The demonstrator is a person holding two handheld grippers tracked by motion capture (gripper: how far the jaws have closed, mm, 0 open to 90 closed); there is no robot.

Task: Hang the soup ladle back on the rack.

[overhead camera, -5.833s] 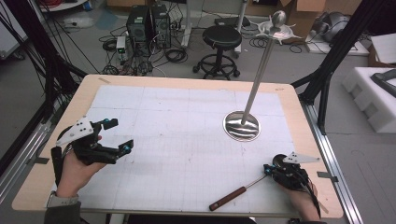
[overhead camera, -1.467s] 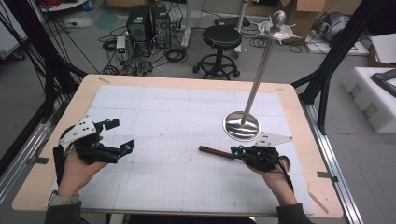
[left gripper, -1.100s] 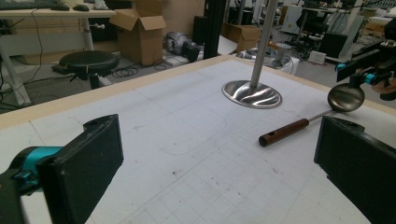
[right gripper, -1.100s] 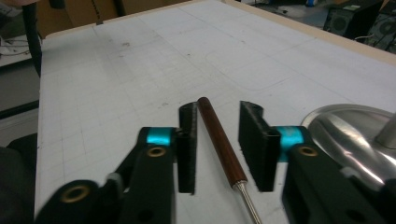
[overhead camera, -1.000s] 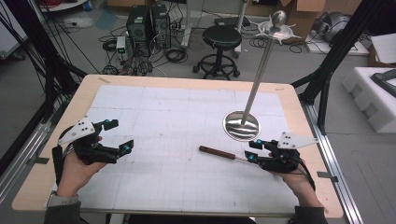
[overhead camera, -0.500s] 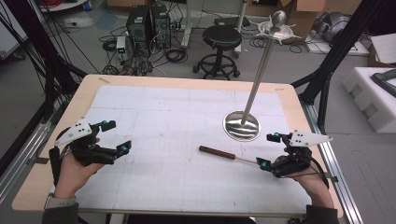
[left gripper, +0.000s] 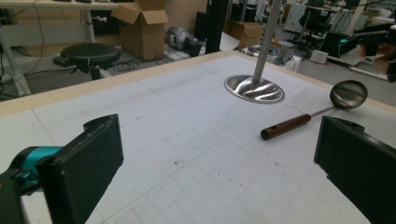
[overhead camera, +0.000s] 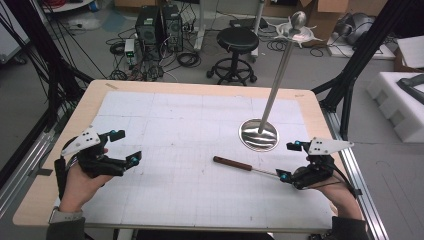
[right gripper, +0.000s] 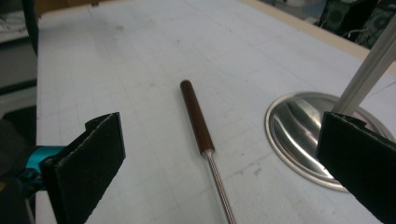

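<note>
Ladle [overhead camera: 250, 166] lies flat on the surface just beside the stand's base [overhead camera: 258, 135], free of my right hand-held gripper [overhead camera: 289, 161], whose jaws have just opened wide and empty. Regrasping carelessly, I could knock its handle against that base.

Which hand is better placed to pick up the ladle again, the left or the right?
The right. The right hand-held gripper stands open right at the ladle, whose thin shaft runs between its jaws in the right gripper view. The left hand-held gripper is far across the table.
</note>
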